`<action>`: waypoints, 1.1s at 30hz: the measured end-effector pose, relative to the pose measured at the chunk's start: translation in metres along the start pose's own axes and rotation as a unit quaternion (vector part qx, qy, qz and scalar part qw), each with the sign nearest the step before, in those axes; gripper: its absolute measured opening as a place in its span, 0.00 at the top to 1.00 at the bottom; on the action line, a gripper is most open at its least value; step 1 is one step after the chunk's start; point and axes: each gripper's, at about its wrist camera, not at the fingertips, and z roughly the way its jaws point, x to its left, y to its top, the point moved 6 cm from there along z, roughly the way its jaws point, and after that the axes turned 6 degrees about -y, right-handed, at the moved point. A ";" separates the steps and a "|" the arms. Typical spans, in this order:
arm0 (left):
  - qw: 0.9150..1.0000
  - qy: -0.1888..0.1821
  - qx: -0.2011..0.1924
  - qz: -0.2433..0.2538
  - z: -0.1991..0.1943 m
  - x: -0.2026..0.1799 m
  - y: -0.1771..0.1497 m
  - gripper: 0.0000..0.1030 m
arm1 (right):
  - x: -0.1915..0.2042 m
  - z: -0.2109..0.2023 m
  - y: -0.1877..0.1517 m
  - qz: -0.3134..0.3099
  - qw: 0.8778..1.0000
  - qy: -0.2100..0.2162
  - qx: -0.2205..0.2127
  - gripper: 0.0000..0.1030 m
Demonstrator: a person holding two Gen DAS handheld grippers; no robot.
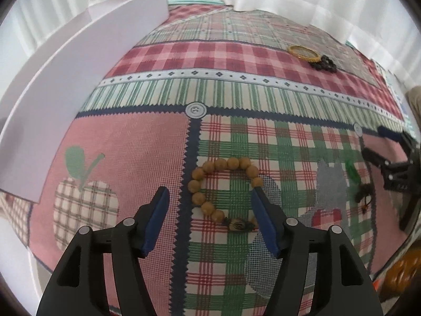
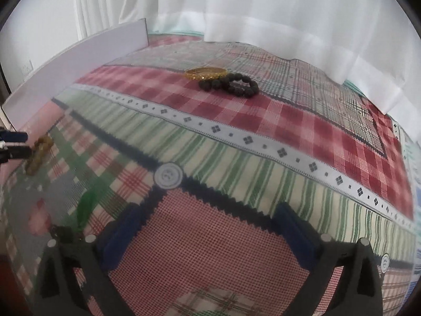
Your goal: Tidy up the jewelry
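A tan wooden bead bracelet (image 1: 210,184) lies on the patchwork cloth, between the fingers of my open left gripper (image 1: 210,192), whose right finger touches its beads. It also shows in the right wrist view (image 2: 39,152), far left and blurred. A gold bangle (image 1: 302,52) and a black bead bracelet (image 1: 323,63) lie together at the far side; both show in the right wrist view, bangle (image 2: 206,73) and black beads (image 2: 231,84). A green pendant on a dark cord (image 1: 352,173) lies at the right, also in the right wrist view (image 2: 85,205). My right gripper (image 2: 210,210) is open and empty over the cloth.
A white box with low walls (image 1: 79,60) stands along the left side, also in the right wrist view (image 2: 79,52). White curtains (image 2: 236,13) hang behind the table. The right gripper shows at the right edge of the left wrist view (image 1: 389,163).
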 end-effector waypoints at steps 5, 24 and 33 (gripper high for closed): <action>1.000 0.008 0.006 -0.007 0.000 0.000 -0.001 0.36 | 0.000 0.002 0.001 0.002 1.000 0.002 0.000 0.00; 0.994 -0.098 -0.012 0.050 -0.024 0.015 -0.009 0.20 | 0.000 0.003 0.000 0.002 1.000 0.002 0.000 0.00; 0.987 -0.109 -0.021 0.113 -0.016 0.003 -0.021 0.18 | -0.002 -0.004 -0.001 0.009 1.000 -0.004 -0.001 0.00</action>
